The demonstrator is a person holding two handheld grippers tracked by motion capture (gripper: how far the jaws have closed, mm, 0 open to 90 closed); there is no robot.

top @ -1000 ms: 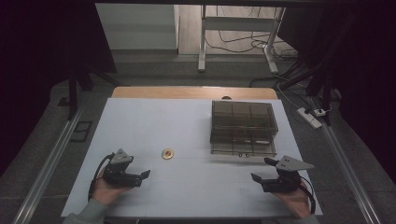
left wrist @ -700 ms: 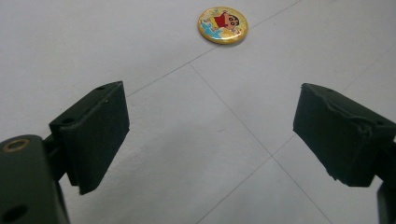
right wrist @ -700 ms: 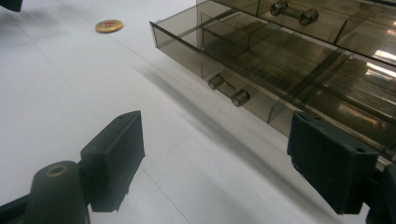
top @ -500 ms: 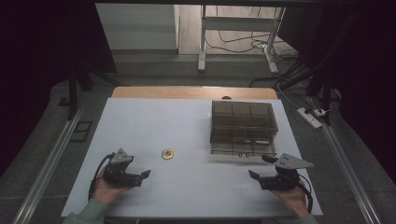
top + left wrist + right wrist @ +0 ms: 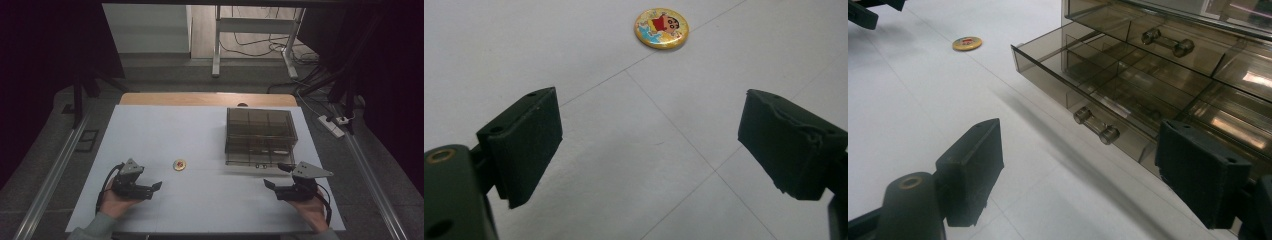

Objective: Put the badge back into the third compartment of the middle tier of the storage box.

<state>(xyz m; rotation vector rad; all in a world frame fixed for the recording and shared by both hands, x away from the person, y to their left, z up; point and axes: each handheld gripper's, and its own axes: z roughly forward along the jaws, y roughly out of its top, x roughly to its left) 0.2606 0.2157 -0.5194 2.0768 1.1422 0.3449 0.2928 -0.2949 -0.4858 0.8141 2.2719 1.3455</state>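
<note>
White table surface [image 5: 210,130] carries all items; its far edge shows a strip of bare wood. Beyond the table lie a dark floor, metal frame legs and loose cables.

Landmark: smoked transparent drawer box [image 5: 260,135], on the right half of the table towards the far edge. Its lower drawer [image 5: 1088,75] is pulled partly out; the right gripper view shows internal dividers and a clear bar handle [image 5: 1096,127] on the drawer front. A second handle [image 5: 1168,42] sits on the drawer above.

Right gripper [image 5: 276,175]: positioned just in front of the drawer box, on the near side, held in a hand [image 5: 312,210]. Jaws stand wide apart, holding nothing.

Left gripper [image 5: 156,188]: positioned well to the left of the drawer box, near the front table edge, held in a hand [image 5: 116,202]. Jaws stand wide apart, holding nothing, pointed towards the badge.

Round cartoon badge [image 5: 179,164]: lies flat on the table, left of the drawer box, between box and left gripper, untouched. The left gripper view shows a gold rim and a printed figure [image 5: 661,27].
</note>
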